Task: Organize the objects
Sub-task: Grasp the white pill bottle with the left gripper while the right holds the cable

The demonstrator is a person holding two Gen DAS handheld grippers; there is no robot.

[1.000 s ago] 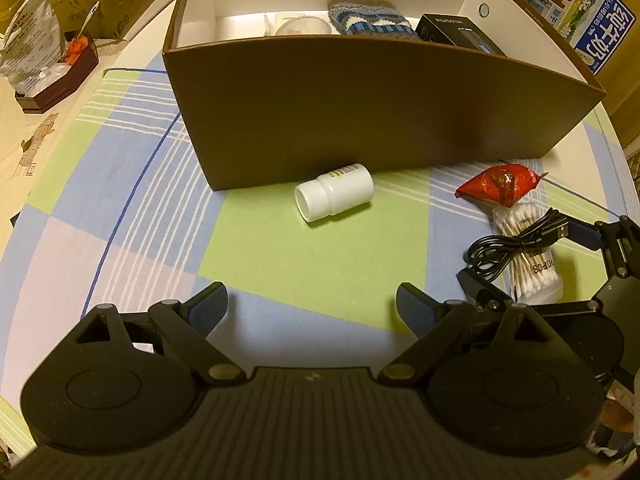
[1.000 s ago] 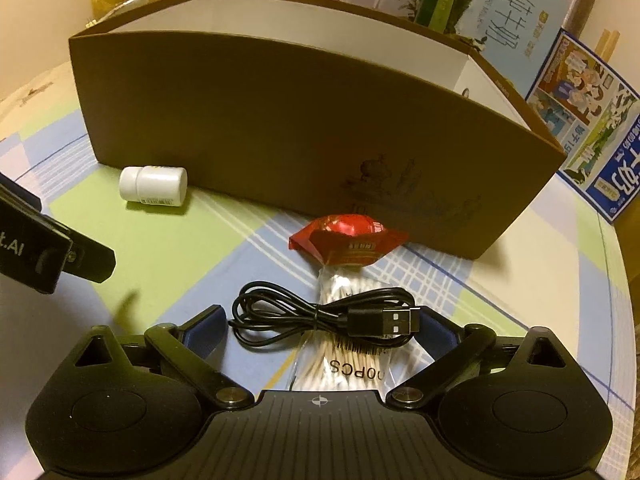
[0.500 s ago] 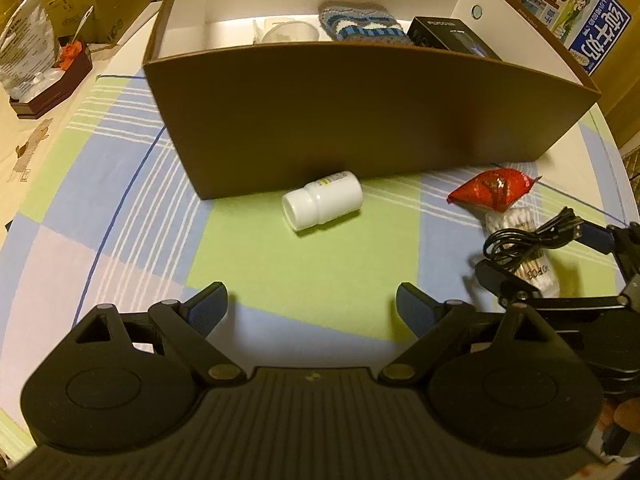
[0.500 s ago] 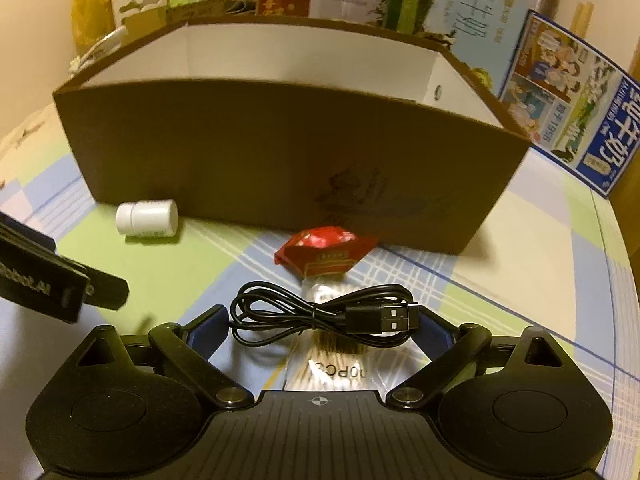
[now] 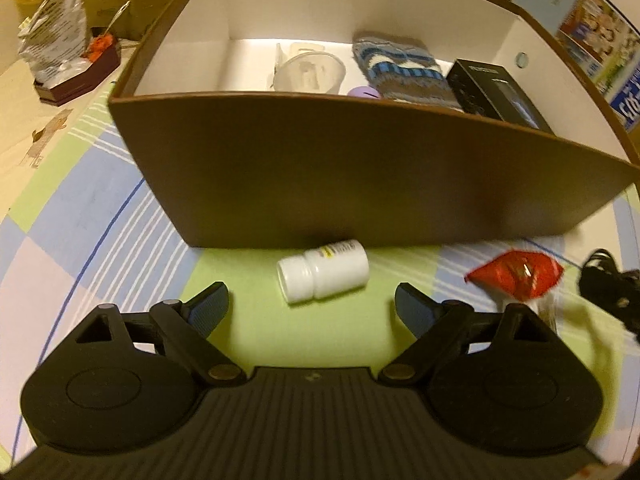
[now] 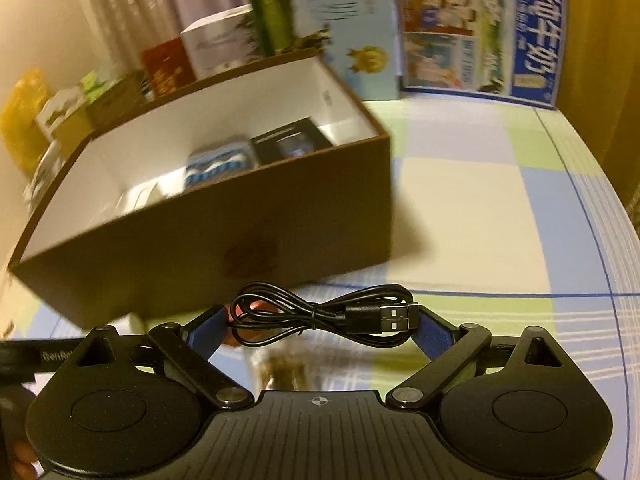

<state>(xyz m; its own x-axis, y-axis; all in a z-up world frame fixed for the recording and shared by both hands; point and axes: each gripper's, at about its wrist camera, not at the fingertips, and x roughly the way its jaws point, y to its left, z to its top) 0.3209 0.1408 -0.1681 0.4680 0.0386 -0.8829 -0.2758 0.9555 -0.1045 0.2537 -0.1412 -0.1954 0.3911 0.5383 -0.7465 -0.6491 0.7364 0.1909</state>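
A coiled black USB cable (image 6: 324, 318) hangs between the fingers of my right gripper (image 6: 320, 322), which is shut on it and held above the table, near the front wall of the brown box (image 6: 240, 236). The cable (image 5: 608, 288) shows blurred at the right edge of the left wrist view. My left gripper (image 5: 311, 304) is open, low over the cloth, with a white pill bottle (image 5: 323, 272) lying on its side just ahead of its fingers. A red snack packet (image 5: 516, 274) lies to the right. The box (image 5: 360, 184) holds a knitted sock (image 5: 400, 66), a black case (image 5: 494, 94) and a clear cup (image 5: 310, 72).
A bag of cotton swabs (image 5: 548, 312) lies under the red packet. Books and posters (image 6: 480, 40) stand behind the box. A foil bag and a small dark tray (image 5: 76, 80) sit at the far left. A checked cloth (image 6: 500, 208) covers the table right of the box.
My right gripper has lifted the cable well off the table and swung right, so it now looks down into the box. My left gripper moved forward to the pill bottle.
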